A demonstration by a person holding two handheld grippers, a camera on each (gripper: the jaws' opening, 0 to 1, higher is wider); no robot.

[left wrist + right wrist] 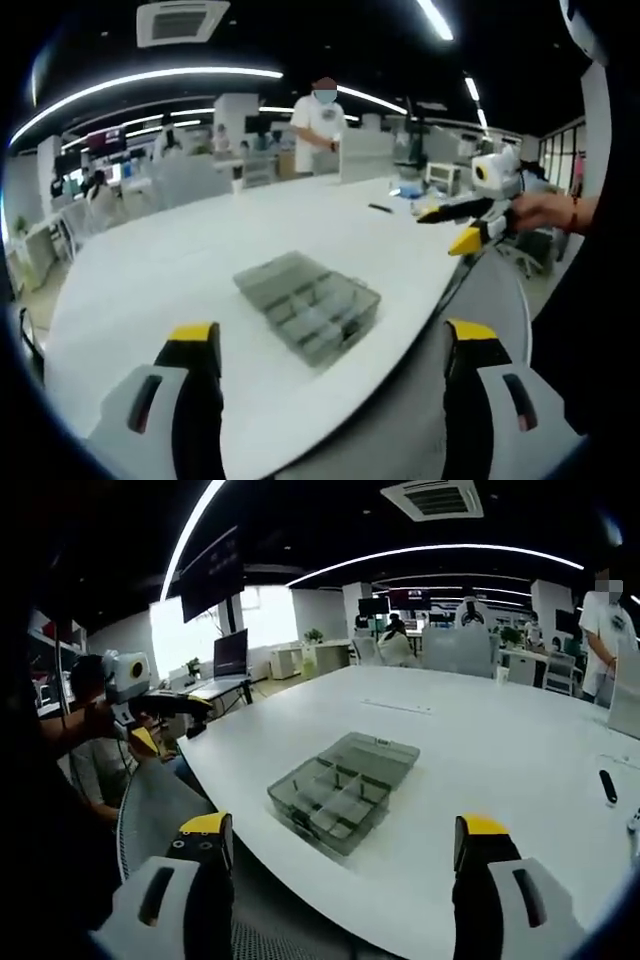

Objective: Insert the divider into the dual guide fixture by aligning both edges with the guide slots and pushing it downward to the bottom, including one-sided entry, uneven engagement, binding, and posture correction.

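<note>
Both pairs of jaws stand spread with nothing between them: our left gripper [330, 350] and right gripper [340, 845] hover well short of the grey compartment box [343, 791] lying open on the white table [520, 750]. We cannot pick out a loose divider. Closing in from opposite sides, we risk seating one edge first and jamming it.

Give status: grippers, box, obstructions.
Left hand-held gripper open, empty, short of the table. Right hand-held gripper open, empty. Compartment box lies open, untouched. Nothing in the way.
</note>
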